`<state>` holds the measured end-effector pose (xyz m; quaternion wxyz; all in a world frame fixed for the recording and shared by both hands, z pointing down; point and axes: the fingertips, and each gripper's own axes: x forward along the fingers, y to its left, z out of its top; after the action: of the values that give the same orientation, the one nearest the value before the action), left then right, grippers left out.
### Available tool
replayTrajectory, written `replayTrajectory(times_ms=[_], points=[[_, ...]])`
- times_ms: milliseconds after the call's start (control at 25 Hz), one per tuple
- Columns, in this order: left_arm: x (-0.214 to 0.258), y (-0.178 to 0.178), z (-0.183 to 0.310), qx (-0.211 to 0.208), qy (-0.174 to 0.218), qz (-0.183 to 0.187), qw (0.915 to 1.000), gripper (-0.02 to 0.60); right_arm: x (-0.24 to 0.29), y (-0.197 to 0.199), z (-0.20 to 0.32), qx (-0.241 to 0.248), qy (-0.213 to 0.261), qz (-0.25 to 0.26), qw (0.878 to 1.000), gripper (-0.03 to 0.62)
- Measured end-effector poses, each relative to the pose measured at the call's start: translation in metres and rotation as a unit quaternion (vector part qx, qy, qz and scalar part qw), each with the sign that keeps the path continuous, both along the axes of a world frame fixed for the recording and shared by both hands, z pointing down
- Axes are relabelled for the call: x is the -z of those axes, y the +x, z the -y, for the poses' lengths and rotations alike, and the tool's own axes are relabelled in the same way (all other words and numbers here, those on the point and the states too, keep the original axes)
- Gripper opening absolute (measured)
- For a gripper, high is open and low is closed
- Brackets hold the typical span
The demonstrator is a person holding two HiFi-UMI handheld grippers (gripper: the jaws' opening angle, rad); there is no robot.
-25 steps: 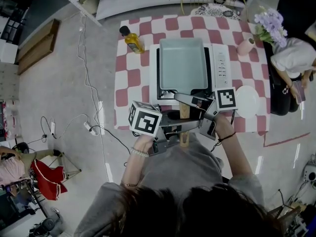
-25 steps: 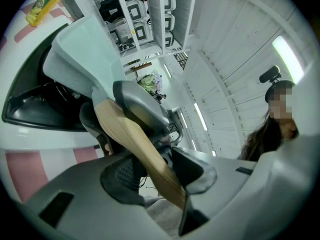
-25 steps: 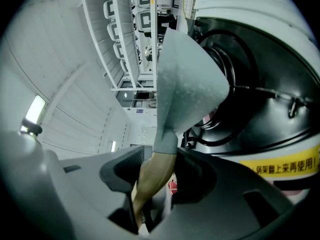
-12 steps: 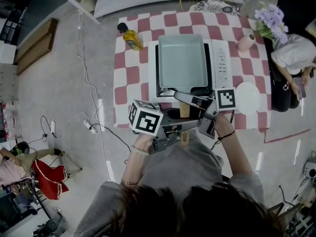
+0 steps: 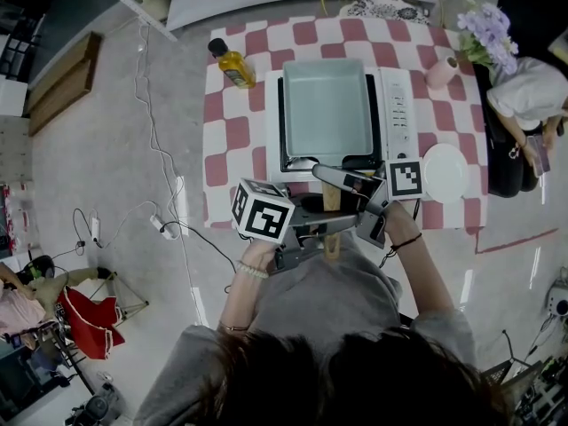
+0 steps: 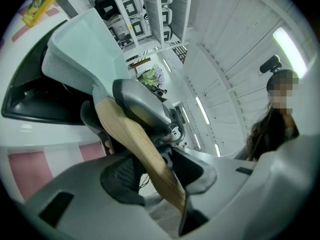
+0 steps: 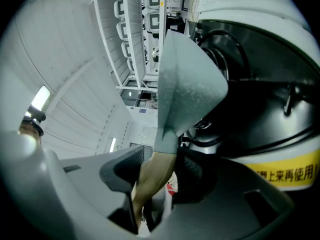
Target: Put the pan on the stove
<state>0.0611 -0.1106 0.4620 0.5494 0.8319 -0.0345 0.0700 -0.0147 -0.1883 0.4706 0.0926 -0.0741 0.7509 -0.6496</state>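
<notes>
Right now your left gripper [image 6: 155, 171] and right gripper [image 7: 156, 173] are both clenched on the wooden handle [image 5: 330, 199] of the pan [image 5: 327, 105] over the stove [image 5: 397, 114].

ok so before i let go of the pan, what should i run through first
1. Left gripper clamped on the wooden handle: ok.
2. Right gripper clamped on the same handle: ok.
3. Pan lined up over the black cooking surface of the stove: ok.
4. Pan base resting flat on the stove: cannot tell, as no view shows its underside.
5. Pan empty: ok, nothing lies inside it.
6. Oil bottle to the left and plate to the right stand apart from the pan: ok.
</notes>
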Motion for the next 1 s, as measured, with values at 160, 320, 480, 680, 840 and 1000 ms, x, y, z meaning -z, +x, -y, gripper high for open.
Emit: replayTrajectory(times_ms=[160, 320, 480, 680, 840, 1000], points=[[-0.0023, -0.0007, -0.0002, 0.0, -0.003, 0.002, 1.0, 0.173, -0.0015, -0.0007, -0.0003, 0.0, 0.001, -0.003, 1.0, 0.189], [-0.0031, -0.0008, -0.0011, -0.001, -0.002, 0.002, 1.0, 0.173, -0.0018, -0.0008, -0.0011, 0.0, 0.004, -0.003, 1.0, 0.189], [-0.0038, -0.0006, -0.0013, -0.002, -0.002, 0.001, 1.0, 0.173, -0.0031, -0.0002, -0.001, -0.001, 0.004, -0.004, 1.0, 0.189], [-0.0023, -0.0003, 0.0004, 0.001, -0.004, 0.011, 0.9999, 0.175, -0.0021, -0.0005, -0.0009, -0.001, 0.004, -0.002, 1.0, 0.189], [0.0014, 0.0021, -0.0015, 0.002, -0.01, 0.001, 0.9999, 0.181, -0.0025, -0.0011, -0.0006, 0.003, 0.005, -0.008, 1.0, 0.189], [0.0004, 0.0002, -0.0007, 0.011, -0.003, 0.011, 0.9999, 0.2, -0.003, -0.0006, 0.0017, -0.005, 0.002, -0.017, 1.0, 0.19]])
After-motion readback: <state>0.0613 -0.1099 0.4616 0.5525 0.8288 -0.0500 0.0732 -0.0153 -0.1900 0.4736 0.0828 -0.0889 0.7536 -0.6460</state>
